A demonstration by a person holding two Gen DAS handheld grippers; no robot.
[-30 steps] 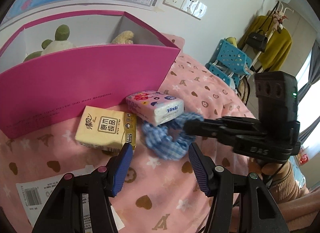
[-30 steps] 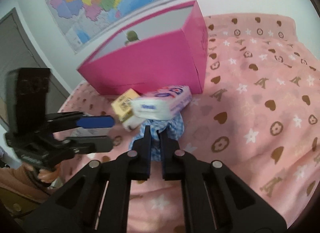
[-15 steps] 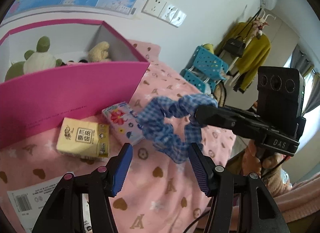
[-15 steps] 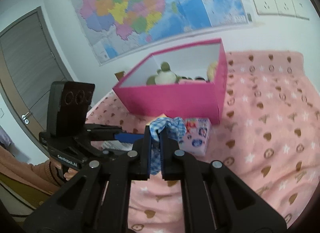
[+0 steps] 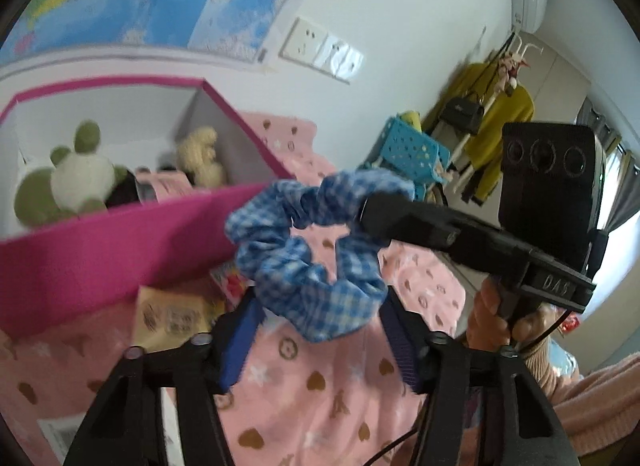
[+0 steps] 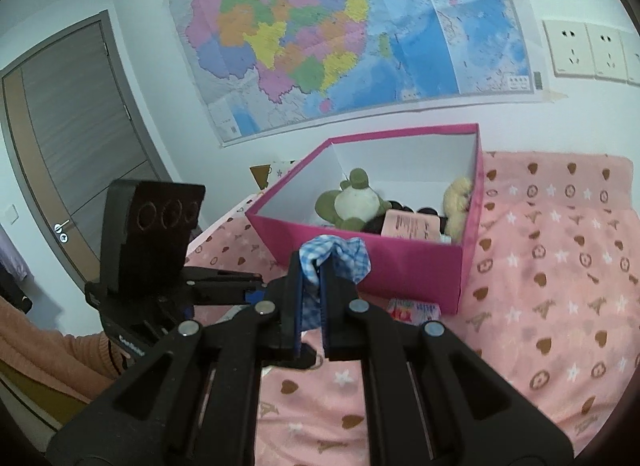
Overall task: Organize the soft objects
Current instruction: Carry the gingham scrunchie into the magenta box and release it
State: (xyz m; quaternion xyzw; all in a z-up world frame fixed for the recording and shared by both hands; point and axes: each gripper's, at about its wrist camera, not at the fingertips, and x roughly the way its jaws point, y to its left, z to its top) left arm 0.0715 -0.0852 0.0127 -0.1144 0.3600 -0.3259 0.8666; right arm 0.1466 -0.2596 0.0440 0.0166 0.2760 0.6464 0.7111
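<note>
A blue gingham scrunchie hangs in the air in front of the open pink box, at about rim height. My right gripper is shut on its upper edge. My left gripper sits just below, and its jaws are closing with the scrunchie's lower loop hanging between the blue pads; I see no firm pinch. In the box lie a green-and-white plush and a beige plush.
A yellow tissue pack and a floral tissue pack lie on the pink blanket before the box. A printed paper lies near the left gripper. A blue stool and a coat rack stand beyond the bed.
The right gripper has lifted the scrunchie off the blanket, up to the height of the box rim. The left gripper rose with it and its jaws narrowed slightly.
</note>
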